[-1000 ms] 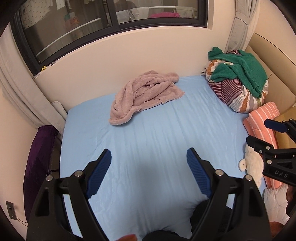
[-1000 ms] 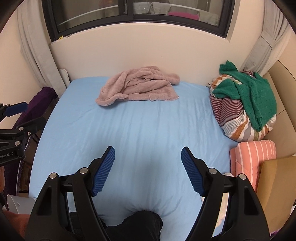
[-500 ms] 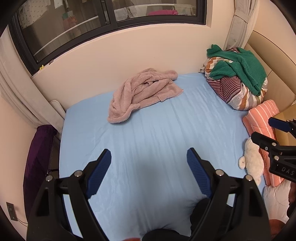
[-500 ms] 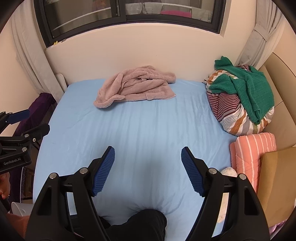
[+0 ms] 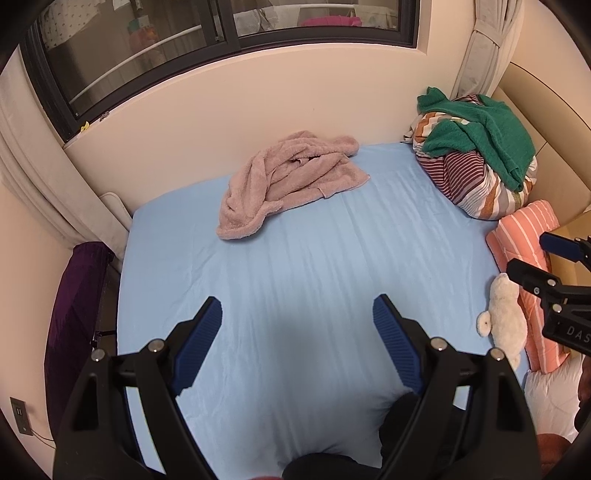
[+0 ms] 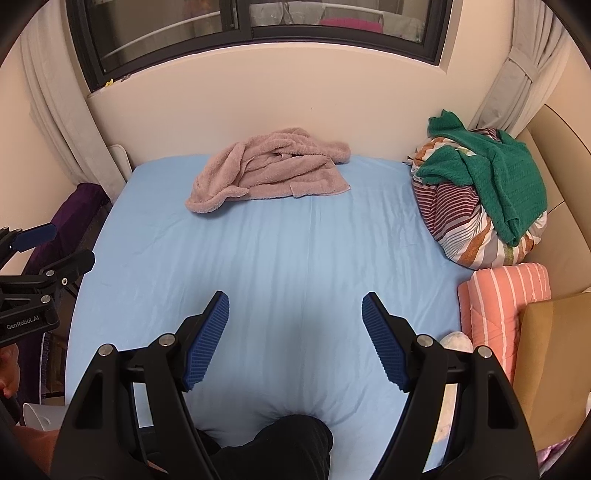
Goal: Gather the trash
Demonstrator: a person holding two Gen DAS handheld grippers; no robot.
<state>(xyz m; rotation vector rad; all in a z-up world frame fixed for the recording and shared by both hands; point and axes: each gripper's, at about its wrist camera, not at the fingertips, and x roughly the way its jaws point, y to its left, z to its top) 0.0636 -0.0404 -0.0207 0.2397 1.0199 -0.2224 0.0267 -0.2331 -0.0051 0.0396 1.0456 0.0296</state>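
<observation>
Left wrist view puts your left gripper (image 5: 297,332) over the light blue bed sheet (image 5: 303,258), its blue-padded jaws spread wide with only bare sheet between them. Your right gripper (image 6: 295,325) hangs the same way in its own view: jaws wide apart, gripping nothing, pointed down at the middle of the mattress.

Nothing you could plainly call trash shows in either view, so you cannot tell where the task's thing lies. What does lie on the bed is cloth. A crumpled pink towel (image 5: 288,177) sits at the far edge, touching the cream wall (image 5: 258,110) below the dark window (image 5: 221,33). In the far right corner a striped bundle (image 5: 476,181) rests against the headboard, with a green knitted cloth (image 5: 487,136) draped over its top. Just beside the bundle, along the right edge, lies a pink striped pillow (image 6: 502,302), and a white plush toy (image 5: 504,317) lies against it on the sheet. A tan cushion (image 6: 550,350) stands next to the pillow in the right wrist view.

Off the left side of the bed you have a purple cloth (image 5: 74,314) hanging down near the curtain (image 5: 33,177). Dark clothing of yours (image 6: 280,446) shows at the bottom edge, pressing into the near side of the mattress.
</observation>
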